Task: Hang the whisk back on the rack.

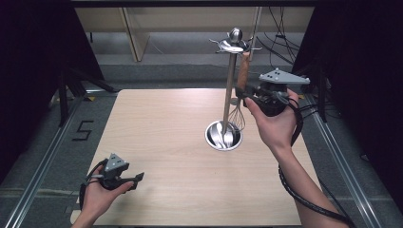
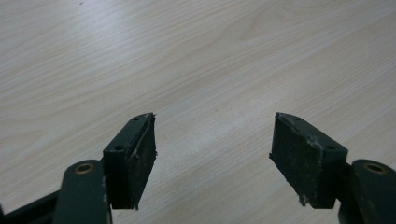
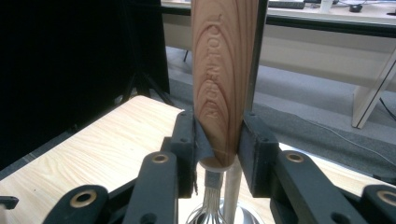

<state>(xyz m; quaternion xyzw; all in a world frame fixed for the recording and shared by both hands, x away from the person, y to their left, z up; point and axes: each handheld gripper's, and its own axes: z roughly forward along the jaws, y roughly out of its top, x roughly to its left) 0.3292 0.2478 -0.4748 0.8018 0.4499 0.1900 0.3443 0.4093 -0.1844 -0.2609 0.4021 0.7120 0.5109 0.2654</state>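
A metal utensil stand [image 1: 229, 80] rises from a round base [image 1: 211, 138] at the table's right middle, with hooks at its top [image 1: 234, 46]. A whisk with a wooden handle [image 1: 243, 71] hangs upright beside the pole, its wire head [image 1: 236, 118] just above the base. My right gripper [image 1: 241, 92] is shut on the lower end of that handle [image 3: 219, 79], with one pad on each side [image 3: 218, 140]. The whisk wires [image 3: 210, 207] show below the jaws. My left gripper [image 1: 138, 178] rests at the front left, open [image 2: 212, 154] over bare wood.
Shiny spoon-like pieces [image 1: 223, 135] stand in the stand's base. The wooden table [image 1: 166, 142] is bordered by metal rails on the floor [image 1: 43, 161]. Dark curtains hang on both sides, and cables [image 1: 280, 42] lie on the floor behind.
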